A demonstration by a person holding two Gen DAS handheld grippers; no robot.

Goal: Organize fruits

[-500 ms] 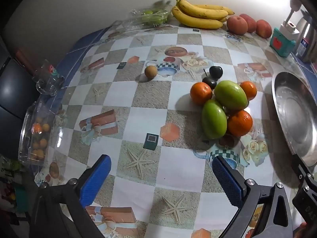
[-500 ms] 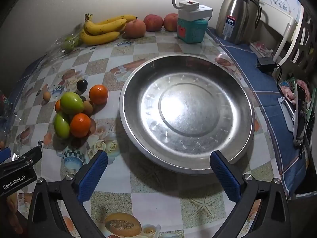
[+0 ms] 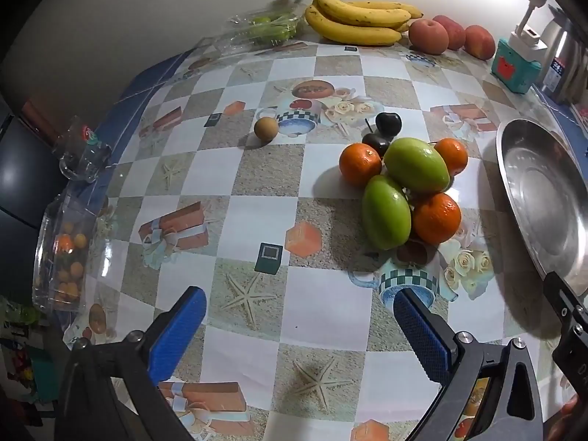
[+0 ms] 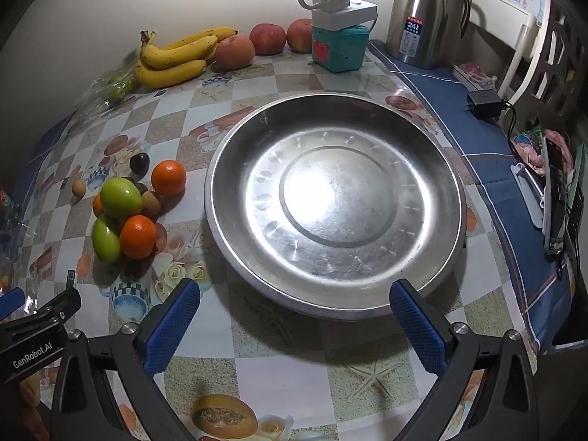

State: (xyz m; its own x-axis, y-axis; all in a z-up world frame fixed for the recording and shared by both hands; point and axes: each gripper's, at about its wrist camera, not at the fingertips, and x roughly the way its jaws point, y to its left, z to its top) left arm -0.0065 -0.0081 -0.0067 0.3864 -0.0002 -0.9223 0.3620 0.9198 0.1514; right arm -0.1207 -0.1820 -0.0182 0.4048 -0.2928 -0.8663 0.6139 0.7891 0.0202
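While both grippers hang tilted down over the patterned counter (image 3: 264, 205), the left gripper (image 3: 299, 325) has its blue fingers (image 3: 180, 327) spread wide with nothing between them, and the right gripper (image 4: 294, 316) likewise stands spread and empty just before the near rim of the steel basin (image 4: 433, 257). A small heap of fruit sits just left of that basin: two green mangoes (image 3: 386, 217) lean against each other, three oranges (image 3: 436, 217) press in around them, and two dark plum-like fruits (image 3: 388, 122) lie at the far side of the heap. A little brown round fruit (image 3: 265, 129) lies apart, further left. Along the wall at the back rest a bunch of bananas (image 3: 358, 18) and, beside it, three peaches (image 3: 428, 36), then a teal box (image 4: 340, 49) and a steel thermos jug (image 4: 420, 18). A clear plastic tub (image 3: 60, 253) of small orange fruit sits at the counter's left edge.
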